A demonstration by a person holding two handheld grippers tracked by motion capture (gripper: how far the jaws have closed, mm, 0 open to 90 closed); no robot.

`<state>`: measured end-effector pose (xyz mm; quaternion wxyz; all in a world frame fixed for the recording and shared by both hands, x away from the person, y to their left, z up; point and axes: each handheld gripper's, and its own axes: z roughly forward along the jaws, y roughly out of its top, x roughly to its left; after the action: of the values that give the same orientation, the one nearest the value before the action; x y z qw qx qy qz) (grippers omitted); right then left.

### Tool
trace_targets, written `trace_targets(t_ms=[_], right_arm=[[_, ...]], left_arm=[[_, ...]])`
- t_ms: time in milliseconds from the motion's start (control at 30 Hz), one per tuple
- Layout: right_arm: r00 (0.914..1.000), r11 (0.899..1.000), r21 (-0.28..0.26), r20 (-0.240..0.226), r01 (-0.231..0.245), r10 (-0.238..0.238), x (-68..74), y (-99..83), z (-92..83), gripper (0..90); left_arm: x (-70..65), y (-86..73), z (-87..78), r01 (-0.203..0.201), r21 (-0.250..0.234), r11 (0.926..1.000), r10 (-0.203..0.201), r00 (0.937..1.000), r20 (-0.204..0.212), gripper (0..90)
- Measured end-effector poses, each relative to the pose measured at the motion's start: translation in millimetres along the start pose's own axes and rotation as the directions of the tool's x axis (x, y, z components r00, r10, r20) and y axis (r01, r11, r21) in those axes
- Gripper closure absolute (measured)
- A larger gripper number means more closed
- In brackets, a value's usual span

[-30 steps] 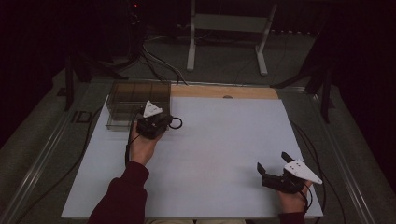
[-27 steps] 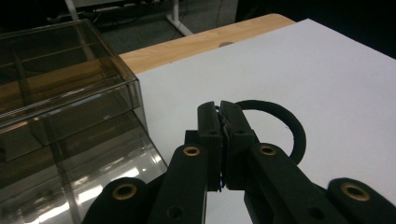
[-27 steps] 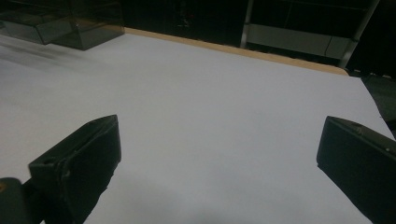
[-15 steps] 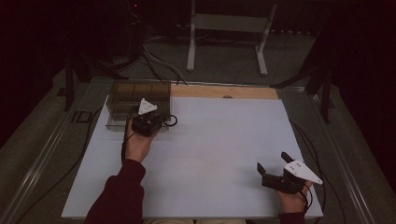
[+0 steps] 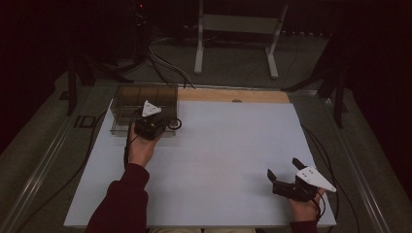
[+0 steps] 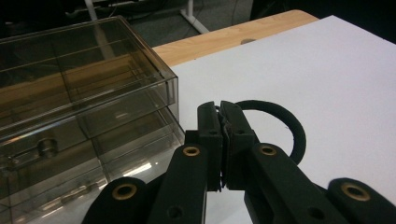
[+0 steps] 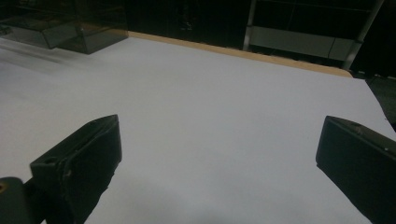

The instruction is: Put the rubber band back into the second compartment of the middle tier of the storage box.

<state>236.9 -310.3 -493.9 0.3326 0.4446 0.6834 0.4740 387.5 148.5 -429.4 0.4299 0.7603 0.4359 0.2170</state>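
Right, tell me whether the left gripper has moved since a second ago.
Yes. In the high view the left gripper, shut on the black ring, has shifted slightly up toward the clear box.

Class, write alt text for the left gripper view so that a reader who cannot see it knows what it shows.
The left gripper has its two black jaws shut on a black ring, which loops out to the right above a white table. A clear plastic drawer box stands just to the left of the jaws, with a wooden strip along the table's far edge.
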Motion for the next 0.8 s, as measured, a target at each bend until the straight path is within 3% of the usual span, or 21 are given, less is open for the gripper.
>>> trace_targets(t_ms=[800], right_arm=[[1.0000,1.000,-0.018,-0.002,0.007,-0.007,0.8,0.0,-0.4,0.6]], left_arm=[[23.3,0.1,-3.6,0.021,0.014,0.9997,-0.020,0.9976,-0.066,89.1]])
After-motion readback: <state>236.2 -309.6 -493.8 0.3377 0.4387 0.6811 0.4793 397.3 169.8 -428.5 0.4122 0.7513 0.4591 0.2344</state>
